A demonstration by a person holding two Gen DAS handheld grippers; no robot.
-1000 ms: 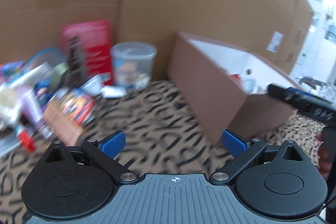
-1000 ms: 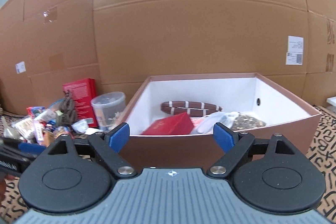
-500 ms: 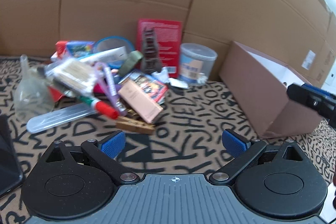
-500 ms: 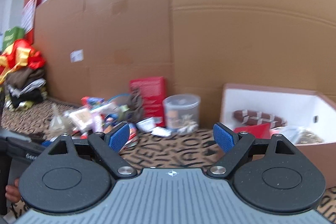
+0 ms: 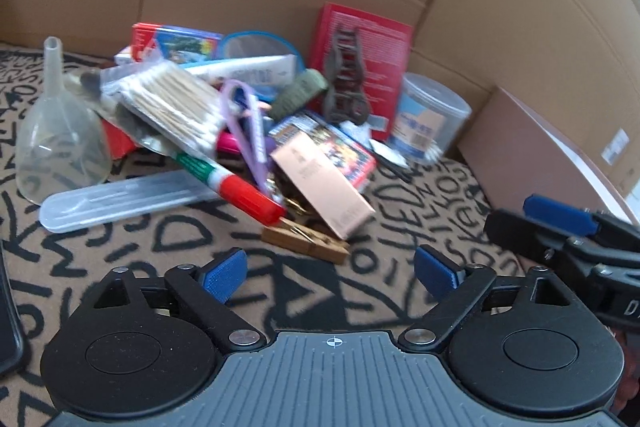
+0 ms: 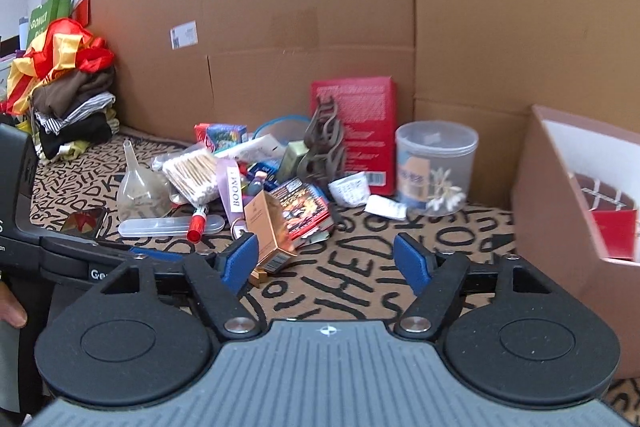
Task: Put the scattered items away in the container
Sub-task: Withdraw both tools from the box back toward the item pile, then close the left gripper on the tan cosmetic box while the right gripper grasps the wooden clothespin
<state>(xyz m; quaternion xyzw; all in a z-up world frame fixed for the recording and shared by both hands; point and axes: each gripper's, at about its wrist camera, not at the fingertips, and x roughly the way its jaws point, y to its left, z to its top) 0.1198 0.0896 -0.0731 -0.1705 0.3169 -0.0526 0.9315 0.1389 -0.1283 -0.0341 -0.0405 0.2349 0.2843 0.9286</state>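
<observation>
Both empty grippers, left gripper (image 5: 330,269) and right gripper (image 6: 326,257), narrow their jaws; box (image 6: 560,195) cut off by the frame edge, pile (image 5: 248,123) overlapping.

Lettered rug (image 6: 352,259) under clutter (image 5: 248,131), box (image 6: 560,195)

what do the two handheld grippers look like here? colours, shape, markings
Both the left gripper and the right gripper match: matte black linkage arms on round black discs, silver pivot screws, blue ribbed fingertip pads, and a grey ridged base bearing a small crosshair mark. No cables or sleeves are visible.
</observation>
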